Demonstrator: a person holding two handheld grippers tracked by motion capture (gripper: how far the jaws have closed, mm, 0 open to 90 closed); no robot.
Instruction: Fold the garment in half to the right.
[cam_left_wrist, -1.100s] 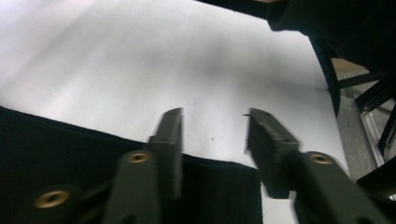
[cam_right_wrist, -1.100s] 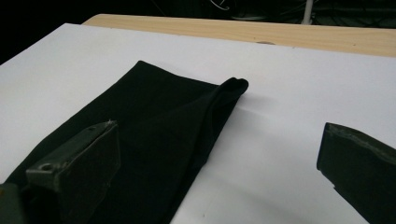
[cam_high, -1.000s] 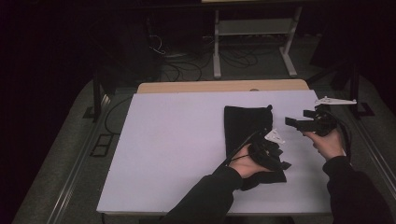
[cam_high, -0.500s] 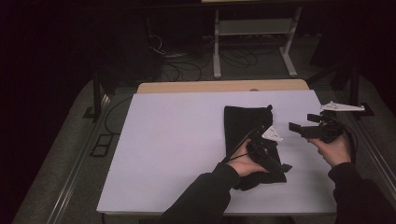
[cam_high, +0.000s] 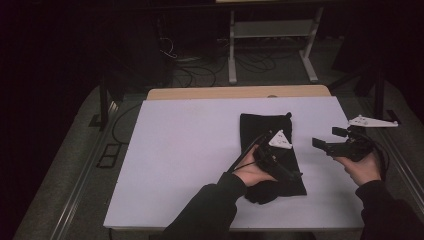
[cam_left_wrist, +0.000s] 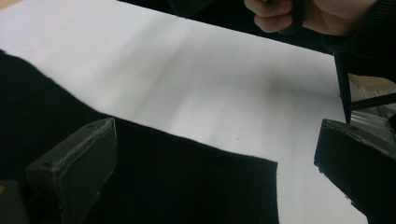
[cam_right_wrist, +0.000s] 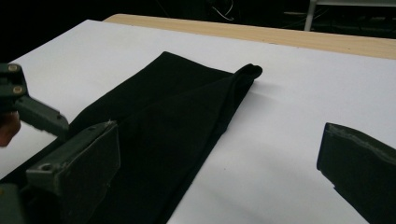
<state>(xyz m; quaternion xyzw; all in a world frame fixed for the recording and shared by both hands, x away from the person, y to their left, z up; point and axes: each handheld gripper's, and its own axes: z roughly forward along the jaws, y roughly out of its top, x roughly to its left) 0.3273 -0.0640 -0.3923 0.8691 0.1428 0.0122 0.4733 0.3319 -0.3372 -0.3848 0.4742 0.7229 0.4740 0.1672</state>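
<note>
Black cloth (cam_high: 267, 150): folded into a long dark strip, flat on the white table (cam_high: 190, 150), right of centre, one end toward the far edge, the other bunched near the front.
Far end: small rolled nub at the corner, plain in the right gripper view (cam_right_wrist: 250, 71).
Left tool (cam_high: 282, 167): low over the near half of the cloth, jaws just opened wide, nothing between them; cloth edge below and between the jaws in the left gripper view (cam_left_wrist: 187, 186), no pad pressing on it.
Right tool (cam_high: 325, 145): above bare table just right of the cloth, jaws spread wide and empty, pointed toward the strip.
Step in hand: likely a release after a fold, both tools free of the fabric.
Handling: soft, limp, light by the look; likely to sag and unfold if lifted by one layer; little risk of damage, some risk of slipping layers.
Where to take hold: at a corner or along the straight folded edge, all layers pinched together; the near right corner seen between the left jaws and the far nub as the readiest spots, judged from the lie of the cloth.
Beyond the table: a wooden strip (cam_high: 240, 92) along the far edge, cables and a frame on the dark floor.
</note>
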